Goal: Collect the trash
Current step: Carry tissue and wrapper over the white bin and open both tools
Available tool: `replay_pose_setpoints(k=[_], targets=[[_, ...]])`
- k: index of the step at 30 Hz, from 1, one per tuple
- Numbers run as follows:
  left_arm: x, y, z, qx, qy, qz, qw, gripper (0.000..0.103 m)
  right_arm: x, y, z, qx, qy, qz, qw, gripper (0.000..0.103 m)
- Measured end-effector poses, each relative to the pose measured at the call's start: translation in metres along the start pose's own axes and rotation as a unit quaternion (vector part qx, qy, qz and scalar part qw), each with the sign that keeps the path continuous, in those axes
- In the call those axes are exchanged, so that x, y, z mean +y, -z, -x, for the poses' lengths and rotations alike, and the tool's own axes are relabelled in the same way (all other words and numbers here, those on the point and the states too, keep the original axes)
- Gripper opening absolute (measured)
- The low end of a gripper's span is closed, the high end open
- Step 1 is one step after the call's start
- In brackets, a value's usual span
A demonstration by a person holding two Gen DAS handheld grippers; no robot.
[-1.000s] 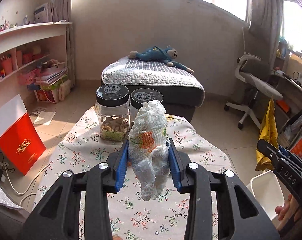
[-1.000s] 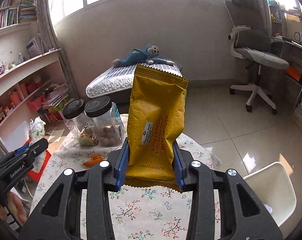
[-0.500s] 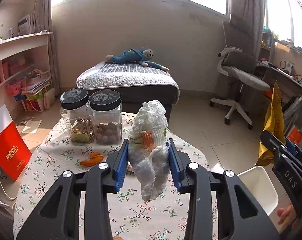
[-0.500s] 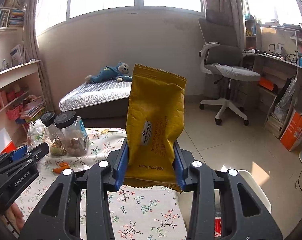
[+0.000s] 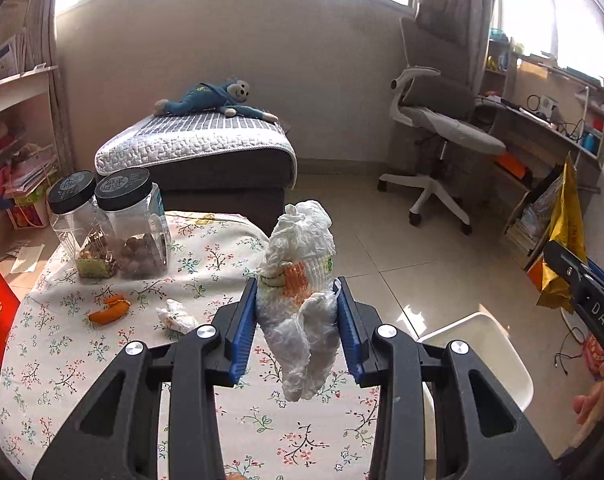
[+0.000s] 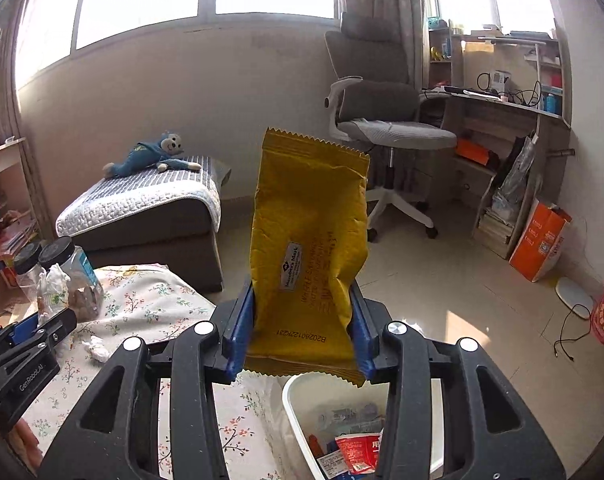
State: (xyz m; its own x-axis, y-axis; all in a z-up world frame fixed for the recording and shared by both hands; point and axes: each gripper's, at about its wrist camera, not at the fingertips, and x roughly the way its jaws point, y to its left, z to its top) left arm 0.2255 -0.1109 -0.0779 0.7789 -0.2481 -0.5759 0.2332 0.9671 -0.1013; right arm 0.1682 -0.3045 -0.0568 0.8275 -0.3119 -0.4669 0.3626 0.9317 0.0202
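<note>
Between my left gripper's (image 5: 296,324) blue pads, left wrist view: a crumpled white plastic wrapper (image 5: 300,292) with orange print is pinched at mid-length, its long axis running upright, one end above the jaws and one drooping below. Beneath it lies the floral tablecloth (image 5: 82,360) of the table. The white bin (image 5: 481,344) stands on the floor off the table's right edge, so it lies forward and to the right of this claw. Left on the cloth are an orange peel (image 5: 110,310) and a small wad of tissue (image 5: 178,316), both in front of two black-lidded jars (image 5: 114,224) near the far left corner. My right gripper (image 5: 581,292) enters at the frame's right edge, carrying the yellow packet (image 5: 563,240) edge-on.

Right wrist view: my right gripper (image 6: 302,328) is clamped on the lower part of the yellow packet (image 6: 309,248), which stands upright with its serrated bottom seam hanging just over the near rim of the white bin (image 6: 294,396). The bin's mouth opens directly below the jaws and already holds wrappers. My left gripper (image 6: 26,344) shows at lower left, over the table.

I judge the right hand to be the nearer to the bin, essentially above it; letting go there should drop the packet in, whereas the left must first travel rightward past the table's edge.
</note>
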Motion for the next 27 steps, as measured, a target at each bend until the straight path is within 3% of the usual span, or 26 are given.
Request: replay_pose_setpoints(k=[2, 8, 10, 15, 21, 27], targets=[[-0.013, 0.001, -0.003, 0.002, 0.007, -0.006, 1.0, 0.038, -0.013, 0.0, -0.002, 0.003, 0.011, -0.009, 1.0, 0.042], [-0.05, 0.002, -0.011, 0.01, 0.04, -0.023, 0.9989, 0.038, -0.049, 0.002, -0.001, -0.001, 0.05, -0.032, 0.998, 0.06], [-0.065, 0.004, -0.014, 0.014, 0.053, -0.03, 0.998, 0.038, -0.064, 0.003, 0.001, -0.009, 0.073, -0.043, 0.996, 0.08], [-0.104, 0.013, -0.024, 0.036, 0.091, -0.05, 0.994, 0.038, -0.098, 0.004, 0.008, -0.028, 0.117, -0.066, 0.991, 0.094], [-0.149, 0.029, -0.03, 0.062, 0.134, -0.077, 0.9861, 0.039, -0.13, 0.008, 0.01, -0.034, 0.155, -0.077, 0.984, 0.096], [-0.19, 0.036, -0.041, 0.102, 0.196, -0.064, 0.9733, 0.039, -0.162, 0.012, 0.019, -0.038, 0.188, -0.124, 0.973, 0.096]])
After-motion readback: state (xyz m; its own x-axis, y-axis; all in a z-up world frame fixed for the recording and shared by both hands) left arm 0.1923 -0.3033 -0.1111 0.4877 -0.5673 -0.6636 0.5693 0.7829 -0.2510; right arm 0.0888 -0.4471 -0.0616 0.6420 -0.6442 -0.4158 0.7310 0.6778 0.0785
